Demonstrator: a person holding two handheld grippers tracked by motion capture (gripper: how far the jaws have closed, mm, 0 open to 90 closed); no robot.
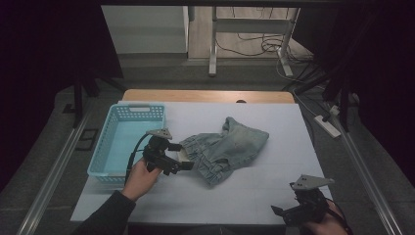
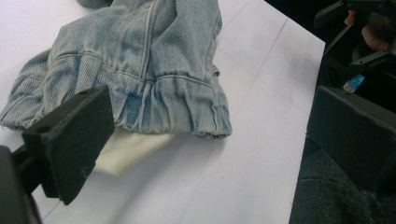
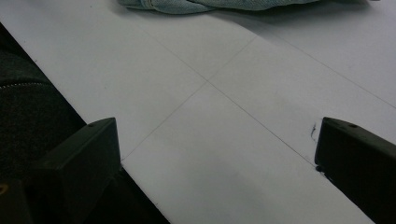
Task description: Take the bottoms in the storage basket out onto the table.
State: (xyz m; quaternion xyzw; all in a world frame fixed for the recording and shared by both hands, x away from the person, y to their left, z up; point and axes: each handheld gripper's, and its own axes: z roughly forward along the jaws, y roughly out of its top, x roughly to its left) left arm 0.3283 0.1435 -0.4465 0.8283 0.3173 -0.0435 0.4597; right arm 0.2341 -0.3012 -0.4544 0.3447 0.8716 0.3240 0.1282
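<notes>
Seen from above, a crumpled pair of denim shorts [image 1: 225,149] lies mid-table on the white table [image 1: 274,196], its long axis running from the near left up to the far right, with a blue basket [image 1: 122,142] just to its left. The left gripper [image 1: 182,156] sits at the shorts' near-left end, at the elastic waistband, far closer than the right gripper [image 1: 281,213], which waits well apart at the table's near right corner. From the left gripper view, the jaws stand wide apart and hold nothing; the gathered waistband [image 2: 173,107] and a white pocket lining [image 2: 126,149] poking from under it lie just ahead, the lining right beside the left-hand jaw, though whether they touch is unclear. The right gripper view looks across bare table between jaws spread wide and empty, the shorts' edge [image 3: 210,4] far off at the top. The grab looks set to fall to the left hand, straight ahead onto the waistband.
</notes>
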